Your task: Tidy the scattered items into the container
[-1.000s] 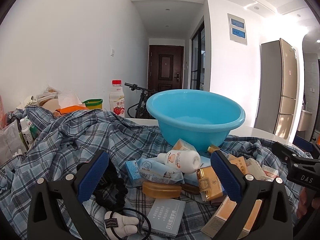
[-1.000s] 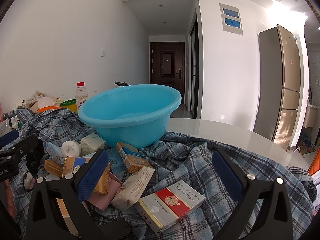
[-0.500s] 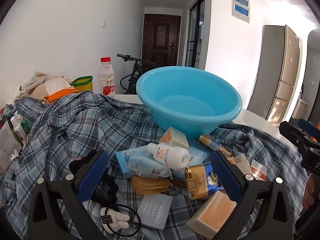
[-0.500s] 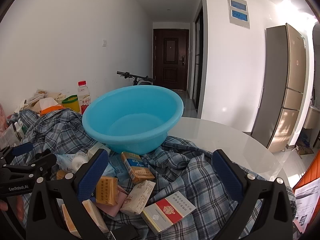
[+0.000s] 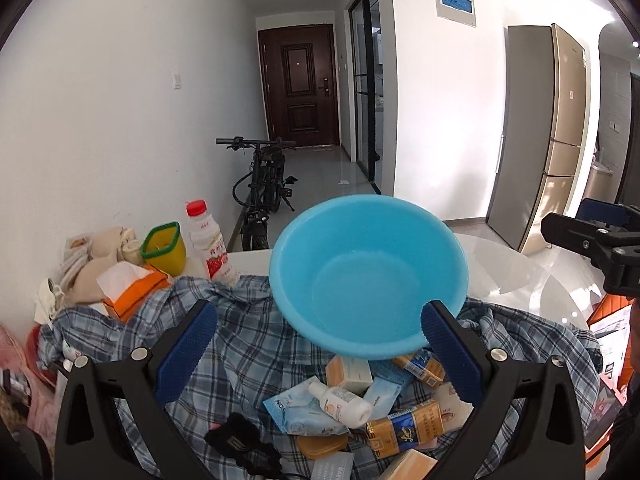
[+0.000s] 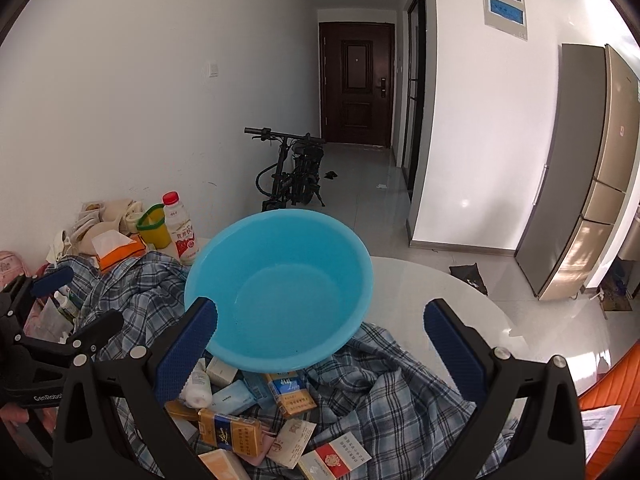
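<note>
One blue basin [image 5: 368, 276] sits empty on a plaid cloth [image 5: 248, 344] over the white table [image 6: 432, 292], mouth tilted toward the cameras. In front of it lies a heap of small boxes, with one white bottle [image 5: 340, 400] lying sideways, cap pointing right. The left hand-held gripper [image 5: 320, 344] and the right hand-held gripper [image 6: 320, 336] both hang spread wide, holding nothing. Bare tabletop lies right of the basin.

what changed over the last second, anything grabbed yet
Nothing grabbed. Both grippers rose and tilted down, so the blue basin now shows its empty inside. The left gripper and right gripper stayed open; the scattered items stayed on the plaid cloth.
</note>
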Motion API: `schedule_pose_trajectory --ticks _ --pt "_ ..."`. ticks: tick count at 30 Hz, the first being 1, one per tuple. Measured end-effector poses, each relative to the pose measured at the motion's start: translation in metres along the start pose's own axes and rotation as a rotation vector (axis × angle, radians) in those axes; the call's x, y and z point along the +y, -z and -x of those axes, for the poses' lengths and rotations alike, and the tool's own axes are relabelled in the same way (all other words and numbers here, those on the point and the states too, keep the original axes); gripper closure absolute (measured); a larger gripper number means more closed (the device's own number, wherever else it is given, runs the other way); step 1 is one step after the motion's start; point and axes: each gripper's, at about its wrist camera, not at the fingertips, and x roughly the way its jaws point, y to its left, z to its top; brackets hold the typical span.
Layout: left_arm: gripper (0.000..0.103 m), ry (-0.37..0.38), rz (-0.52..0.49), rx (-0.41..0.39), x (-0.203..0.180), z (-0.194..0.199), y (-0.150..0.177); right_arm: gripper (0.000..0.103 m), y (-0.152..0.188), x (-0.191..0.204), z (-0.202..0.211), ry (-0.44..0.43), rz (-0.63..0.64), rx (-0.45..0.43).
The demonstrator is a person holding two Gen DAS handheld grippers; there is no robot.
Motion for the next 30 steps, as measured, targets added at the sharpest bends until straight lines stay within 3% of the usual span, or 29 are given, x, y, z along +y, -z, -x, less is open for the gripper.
schedule_pose_trajectory --ticks 7,14,17,24,30 --pt "0.000 -0.021 0.014 -0.085 0.007 0.028 -0.050 0.000 -0.033 0.001 -0.006 -0.008 -0.016 0.018" --pt "0.000 -0.024 0.006 -0.082 0.010 0.028 -0.057 0.000 -0.037 -0.005 -0.016 -0.012 -0.021 0.070" --pt "0.000 -0.008 0.017 -0.023 0.012 0.015 -0.055 0.000 -0.035 -0.009 -0.029 -0.032 -0.036 0.132" --pt "0.000 0.122 0.039 0.254 0.010 -0.035 -0.025 0.000 0.003 -0.005 -0.074 -0.116 0.002 0.402" --pt "0.000 0.049 -0.082 0.339 -0.001 -0.058 0.014 0.000 0.043 -0.008 -0.089 -0.131 0.003 0.570"
